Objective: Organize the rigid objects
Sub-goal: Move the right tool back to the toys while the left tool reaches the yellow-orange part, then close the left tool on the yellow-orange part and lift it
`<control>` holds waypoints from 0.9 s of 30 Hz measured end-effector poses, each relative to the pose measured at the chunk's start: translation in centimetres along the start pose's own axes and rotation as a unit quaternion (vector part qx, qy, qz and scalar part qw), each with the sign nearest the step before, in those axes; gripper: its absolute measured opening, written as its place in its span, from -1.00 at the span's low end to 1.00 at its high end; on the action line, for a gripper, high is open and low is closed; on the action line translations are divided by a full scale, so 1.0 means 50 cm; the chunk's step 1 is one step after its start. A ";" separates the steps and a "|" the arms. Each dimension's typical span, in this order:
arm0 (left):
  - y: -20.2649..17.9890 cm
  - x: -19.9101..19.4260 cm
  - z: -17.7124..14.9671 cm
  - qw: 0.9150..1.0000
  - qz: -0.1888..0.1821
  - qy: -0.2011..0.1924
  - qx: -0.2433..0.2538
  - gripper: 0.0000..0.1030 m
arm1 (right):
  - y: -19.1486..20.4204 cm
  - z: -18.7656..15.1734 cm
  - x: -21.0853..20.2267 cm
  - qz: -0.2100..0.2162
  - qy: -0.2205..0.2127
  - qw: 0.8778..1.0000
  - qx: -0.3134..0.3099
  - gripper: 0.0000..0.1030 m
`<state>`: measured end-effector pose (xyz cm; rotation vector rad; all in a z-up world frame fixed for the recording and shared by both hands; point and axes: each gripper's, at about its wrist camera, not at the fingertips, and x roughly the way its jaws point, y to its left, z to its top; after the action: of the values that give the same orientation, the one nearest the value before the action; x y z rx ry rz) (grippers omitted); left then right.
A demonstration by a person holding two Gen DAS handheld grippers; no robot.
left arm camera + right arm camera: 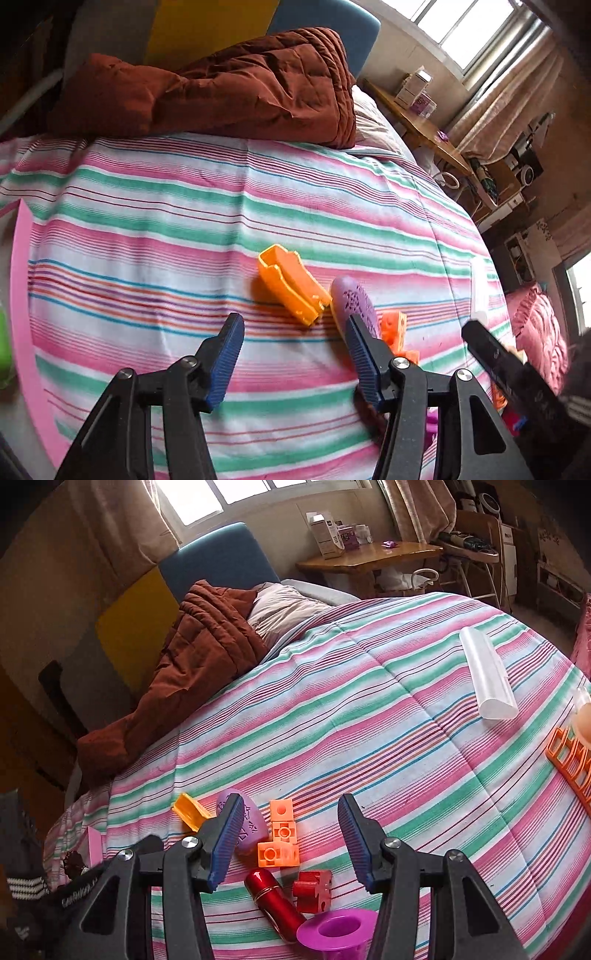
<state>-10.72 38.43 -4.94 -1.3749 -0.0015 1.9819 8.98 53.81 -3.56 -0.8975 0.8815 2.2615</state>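
On the striped bedspread, I held the left tongs apart and empty, the yellow clip just ahead and slightly right, its long axis slanting away from the jaws. My right tongs, also apart and empty, hung over the orange blocks and the red tube. I judged the left nearer the clip.

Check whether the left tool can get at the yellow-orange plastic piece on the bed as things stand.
Probably yes. The left tool is open and empty, and the yellow-orange piece lies just ahead of it on the striped bedspread with bare cloth between. The purple oval piece sits close beside it, so closing may nudge that.
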 end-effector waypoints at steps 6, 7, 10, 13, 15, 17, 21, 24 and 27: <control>-0.003 0.089 0.039 0.999 0.029 0.017 -0.036 0.31 | -0.001 -0.001 -0.006 0.016 0.000 1.000 0.007 0.04; 0.000 0.098 0.041 0.999 0.030 0.018 -0.040 0.31 | -0.001 0.000 -0.007 0.016 -0.002 1.000 0.008 0.04; 0.004 0.121 0.042 0.998 0.031 0.025 -0.048 0.27 | -0.005 0.003 -0.007 0.020 -0.002 1.000 0.014 0.04; -0.011 0.127 0.040 0.999 0.047 0.010 -0.014 -0.08 | -0.005 0.003 -0.005 0.021 0.000 1.000 0.017 0.04; -0.016 0.131 0.036 0.998 0.056 0.007 0.010 -0.47 | -0.005 0.004 -0.003 0.022 0.001 1.000 0.017 0.04; -0.014 0.129 0.028 0.998 0.058 0.002 0.038 -0.48 | -0.004 0.003 -0.003 0.019 0.000 1.000 0.014 0.04; -0.013 0.106 -0.008 0.993 0.069 0.000 0.095 -0.49 | -0.006 0.004 -0.002 0.017 0.001 1.000 0.017 0.04; -0.007 0.081 -0.053 0.989 0.081 -0.001 0.127 -0.49 | -0.009 0.003 -0.002 0.016 0.003 1.000 0.019 0.04; 0.003 0.047 -0.112 0.985 0.084 -0.007 0.150 -0.48 | -0.008 0.003 -0.001 0.017 0.005 1.000 0.017 0.04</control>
<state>-6.63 37.48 -9.32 -1.1955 0.4034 2.0295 9.23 54.16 -3.61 -0.8863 0.9437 2.2660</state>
